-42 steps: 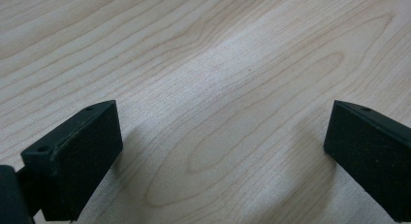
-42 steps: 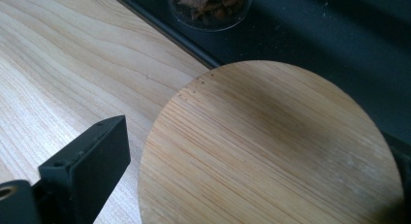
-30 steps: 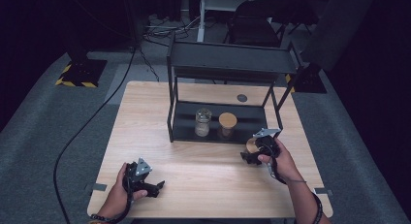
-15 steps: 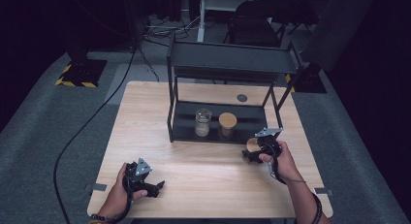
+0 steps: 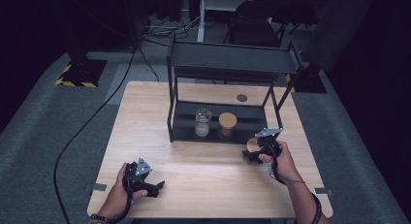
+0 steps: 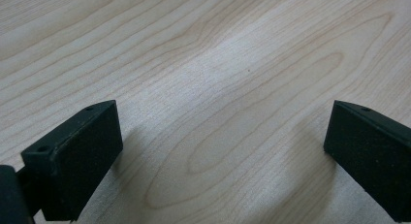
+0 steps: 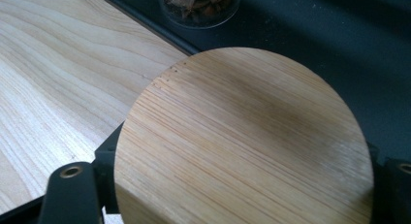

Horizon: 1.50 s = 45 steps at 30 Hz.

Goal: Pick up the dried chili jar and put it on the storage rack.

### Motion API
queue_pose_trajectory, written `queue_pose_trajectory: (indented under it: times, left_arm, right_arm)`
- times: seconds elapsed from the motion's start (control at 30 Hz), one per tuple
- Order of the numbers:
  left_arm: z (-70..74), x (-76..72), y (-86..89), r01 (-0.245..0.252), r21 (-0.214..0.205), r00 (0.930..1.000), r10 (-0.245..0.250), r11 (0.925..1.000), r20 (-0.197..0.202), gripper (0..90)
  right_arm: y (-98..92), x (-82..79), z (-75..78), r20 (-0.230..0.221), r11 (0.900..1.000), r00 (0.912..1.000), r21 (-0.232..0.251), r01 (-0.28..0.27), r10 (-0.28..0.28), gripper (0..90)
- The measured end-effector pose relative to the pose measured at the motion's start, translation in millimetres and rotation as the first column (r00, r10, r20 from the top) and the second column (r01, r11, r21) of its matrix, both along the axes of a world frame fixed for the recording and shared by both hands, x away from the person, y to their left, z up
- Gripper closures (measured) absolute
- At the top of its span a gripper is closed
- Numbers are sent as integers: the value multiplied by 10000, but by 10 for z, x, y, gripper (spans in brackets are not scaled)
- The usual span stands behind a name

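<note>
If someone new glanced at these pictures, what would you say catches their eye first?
Probably the round bamboo lid, clamped in the right tool at the right front of the wooden table; that tool's jaws have just been closing on it. Behind it stands a black two-tier shelf, with an uncapped glass jar and a lidded jar side by side on its lower tier. The left tool rests open near the table's front edge.

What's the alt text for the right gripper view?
A round bamboo lid sits clamped between the right gripper's black jaws, above the light wooden table. Behind it, a glass jar of brown contents stands on a black shelf.
</note>
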<state>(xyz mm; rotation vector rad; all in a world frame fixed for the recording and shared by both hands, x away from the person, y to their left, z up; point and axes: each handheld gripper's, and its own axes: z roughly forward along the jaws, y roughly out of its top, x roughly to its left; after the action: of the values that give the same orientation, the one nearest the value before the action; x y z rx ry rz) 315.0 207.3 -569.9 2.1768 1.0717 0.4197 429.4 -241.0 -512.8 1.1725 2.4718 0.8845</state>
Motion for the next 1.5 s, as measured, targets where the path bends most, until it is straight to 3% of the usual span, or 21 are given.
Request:
queue_pose_trajectory:
  times: [0.83, 1.5]
  left_arm:
    - [0, 1, 0, 13, -1, 10000, -13, 10000, 2, 0]
    - [0, 1, 0, 12, 4, 10000, -12, 10000, -4, 0]
  right_arm:
    - [29, -68, 104, 293, 9992, 9991, -265, -302, 310, 247]
    - [-14, -45, 306, 588, 9997, 9982, -228, 122, -109, 248]
